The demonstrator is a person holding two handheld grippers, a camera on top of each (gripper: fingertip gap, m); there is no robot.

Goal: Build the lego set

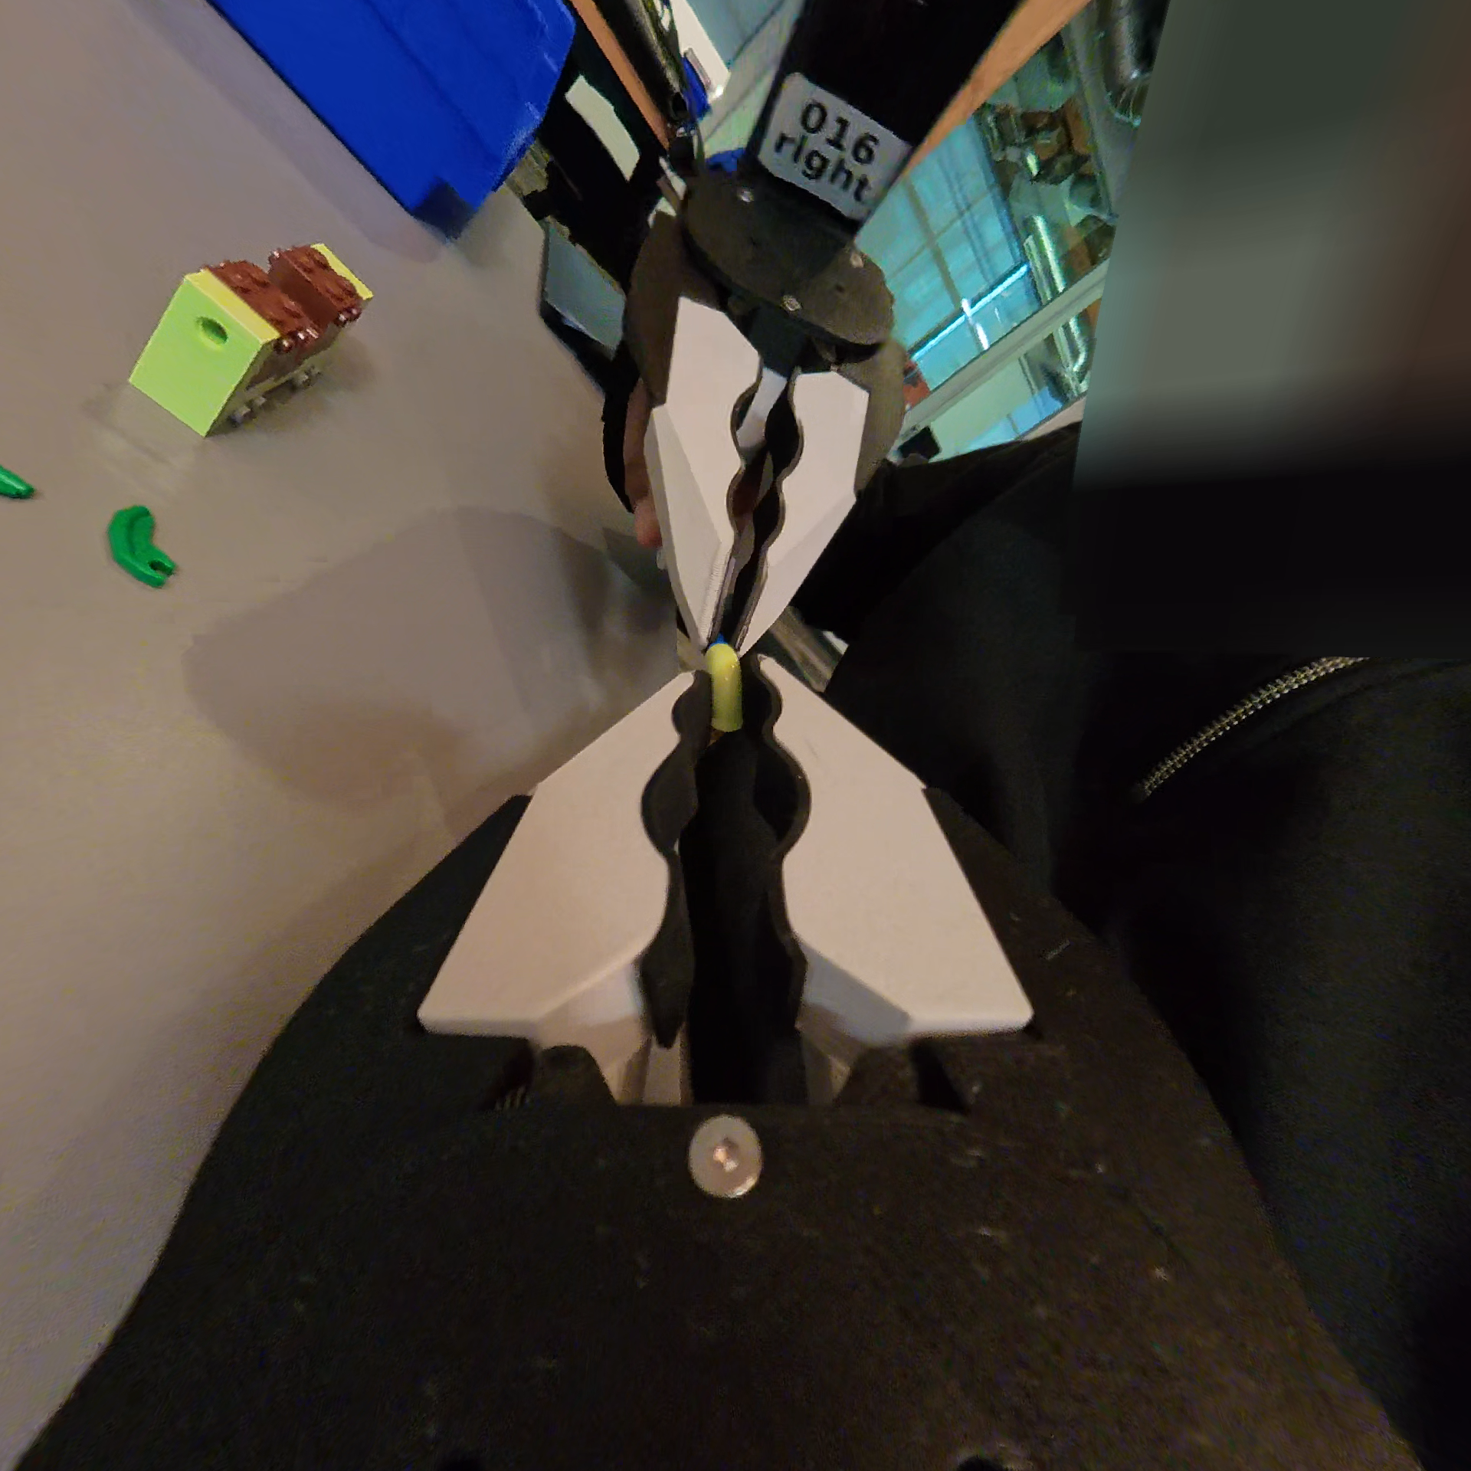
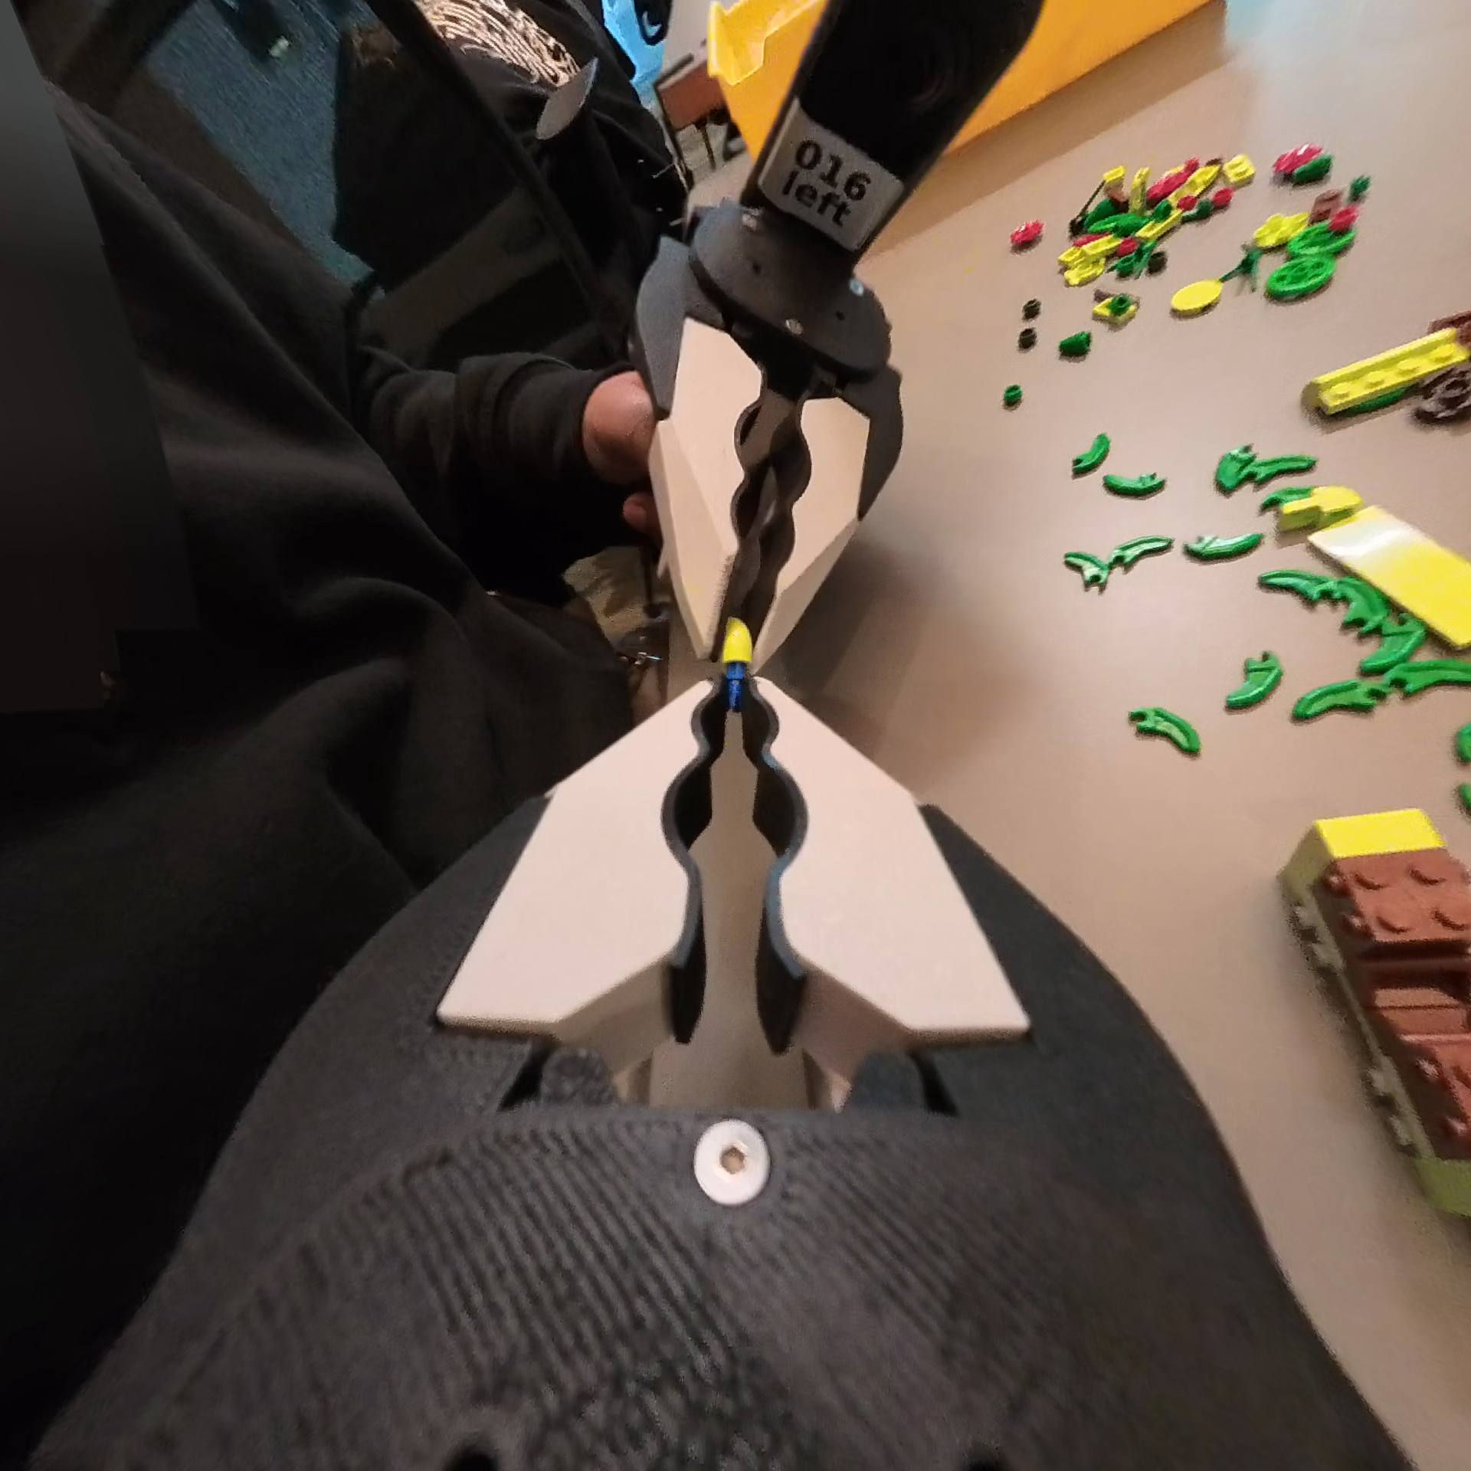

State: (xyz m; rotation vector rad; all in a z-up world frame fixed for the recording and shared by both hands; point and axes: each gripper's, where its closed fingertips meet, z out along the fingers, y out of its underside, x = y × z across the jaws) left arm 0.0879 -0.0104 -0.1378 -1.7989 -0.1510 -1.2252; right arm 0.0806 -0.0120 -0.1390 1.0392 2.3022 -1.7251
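left claw (image 1: 720,700) pinching yellow piece (image 1: 724,688) | right claw (image 2: 734,700) pinching blue pin (image 2: 734,691) | tips meeting

Looks like a lab or workshop here: a plain grey counter (image 1: 334,716), a blue storage bin (image 1: 414,87) and a yellow bin (image 2: 1059,64) on it, big glass partitions (image 1: 979,263) and exposed silver ducting (image 1: 1114,48) beyond.

We held our left gripper (image 1: 723,692) and right gripper (image 2: 736,696) tip to tip above the bench, jaws of each nearly closed and pinching. Our hand (image 2: 625,446), in a black sleeve, gripped the left one's handle.
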